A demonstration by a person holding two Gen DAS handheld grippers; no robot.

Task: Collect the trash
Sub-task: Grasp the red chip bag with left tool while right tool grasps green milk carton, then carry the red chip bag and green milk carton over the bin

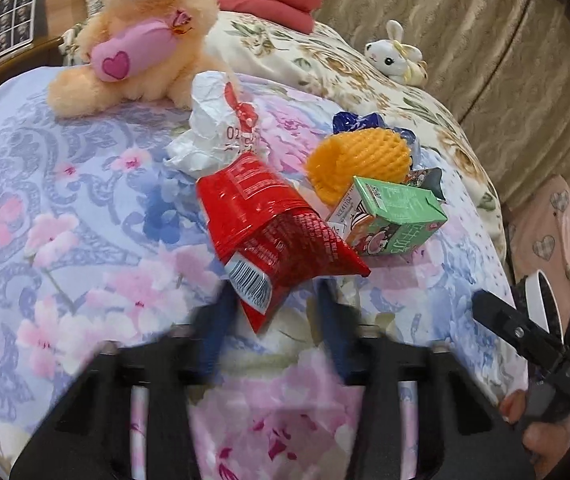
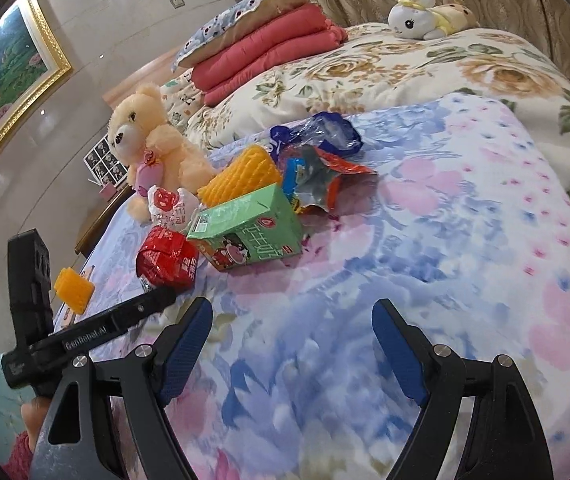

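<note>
A pile of trash lies on the flowered bed cover [image 1: 65, 208]. It holds a red snack packet [image 1: 277, 224], a green milk carton [image 1: 397, 216], an orange foam net [image 1: 357, 160], a crumpled white wrapper [image 1: 213, 128] and a blue wrapper [image 1: 355, 122]. My left gripper [image 1: 273, 312] is blurred, its blue pads standing apart on either side of the red packet's lower corner without pressing it. In the right wrist view the right gripper [image 2: 293, 340] stands wide open over bare cover, short of the carton [image 2: 249, 228]. A torn foil wrapper [image 2: 325, 184] lies behind the carton.
A peach teddy bear [image 1: 137, 40] sits behind the pile, and a white plush bunny [image 1: 395, 54] lies on the rose quilt. Folded red blankets [image 2: 269, 52] and a pillow are at the bed's head. A second orange foam piece [image 2: 74, 290] lies near the bed's left edge.
</note>
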